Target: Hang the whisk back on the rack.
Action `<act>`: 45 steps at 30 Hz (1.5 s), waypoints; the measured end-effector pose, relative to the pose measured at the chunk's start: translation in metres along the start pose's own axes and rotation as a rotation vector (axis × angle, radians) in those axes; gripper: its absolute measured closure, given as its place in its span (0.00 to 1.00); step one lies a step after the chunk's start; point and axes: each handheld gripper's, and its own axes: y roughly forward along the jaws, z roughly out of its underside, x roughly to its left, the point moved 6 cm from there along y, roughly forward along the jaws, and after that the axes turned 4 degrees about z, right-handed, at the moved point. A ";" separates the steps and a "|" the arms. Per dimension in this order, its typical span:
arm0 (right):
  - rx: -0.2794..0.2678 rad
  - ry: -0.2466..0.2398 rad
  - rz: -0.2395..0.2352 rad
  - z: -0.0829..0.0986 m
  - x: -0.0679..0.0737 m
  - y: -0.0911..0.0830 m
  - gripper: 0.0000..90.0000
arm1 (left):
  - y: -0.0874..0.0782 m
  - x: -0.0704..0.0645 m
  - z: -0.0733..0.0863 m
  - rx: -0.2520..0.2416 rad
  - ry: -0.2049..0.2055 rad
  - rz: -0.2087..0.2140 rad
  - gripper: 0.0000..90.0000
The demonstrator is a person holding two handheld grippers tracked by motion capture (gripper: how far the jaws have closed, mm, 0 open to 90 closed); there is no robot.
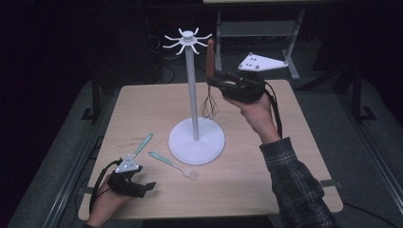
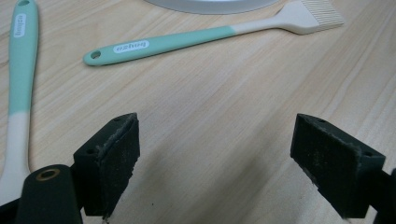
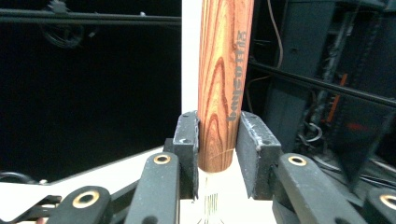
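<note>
Two grippers are in your hands at the wooden surface (image 1: 142, 104). Your right gripper (image 1: 215, 81) is raised above the far half of the surface, just right of the white utensil stand (image 1: 193, 95), and its jaws are clamped on the wooden handle of a whisk (image 1: 209, 90). The whisk hangs upright: handle uppermost, dark wire loops below the jaws, clear of the surface and close beside the stand's pole. The top of the handle reaches nearly to the ring of hooks at the head of the stand, just to their right; no utensil hangs on those hooks. In the right gripper view the wood-grain handle (image 3: 224, 84) sits squarely between the two pads, grey lettering running up it, with the white pole directly behind.

Your left gripper (image 1: 147, 186) rests low at the near left corner of the surface, jaws spread wide with nothing between them; the left gripper view shows bare wood in the gap. Two mint-handled utensils lie flat ahead of it: a basting brush (image 2: 210, 35), its pale bristles near the stand's round base, and a second utensil (image 2: 18, 88) with a cream lower half, whose working end is hidden behind the left jaw. The two lie near each other without touching.
</note>
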 end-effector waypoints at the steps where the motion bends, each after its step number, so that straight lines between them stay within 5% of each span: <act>1: 0.005 -0.003 0.014 0.000 0.001 0.000 0.79 | 0.000 0.000 0.000 0.000 -0.001 0.000 0.17; 5: 0.020 -0.024 0.055 -0.003 0.006 0.001 0.78 | 0.000 0.000 0.000 0.003 0.006 -0.001 0.17; 13: -0.021 -0.023 -0.015 -0.005 0.013 -0.003 0.68 | 0.000 0.000 0.000 0.003 0.003 0.003 0.17; 18: -0.045 -0.014 -0.036 -0.008 0.012 -0.006 0.73 | 0.000 -0.001 0.000 0.003 0.003 0.001 0.17; 25: -0.032 0.001 0.024 -0.010 0.008 -0.002 0.77 | 0.000 -0.001 0.000 0.003 -0.004 0.005 0.17; 34: -0.016 0.004 0.030 -0.009 0.011 0.002 0.74 | 0.000 -0.001 0.000 0.002 -0.002 0.003 0.17; 38: 0.003 -0.005 0.016 -0.006 0.014 0.002 0.58 | -0.001 -0.003 -0.007 -0.017 -0.014 0.030 0.19; 45: 0.029 0.018 -0.005 0.007 0.011 -0.005 0.36 | -0.018 -0.009 -0.034 -0.095 -0.038 0.067 0.37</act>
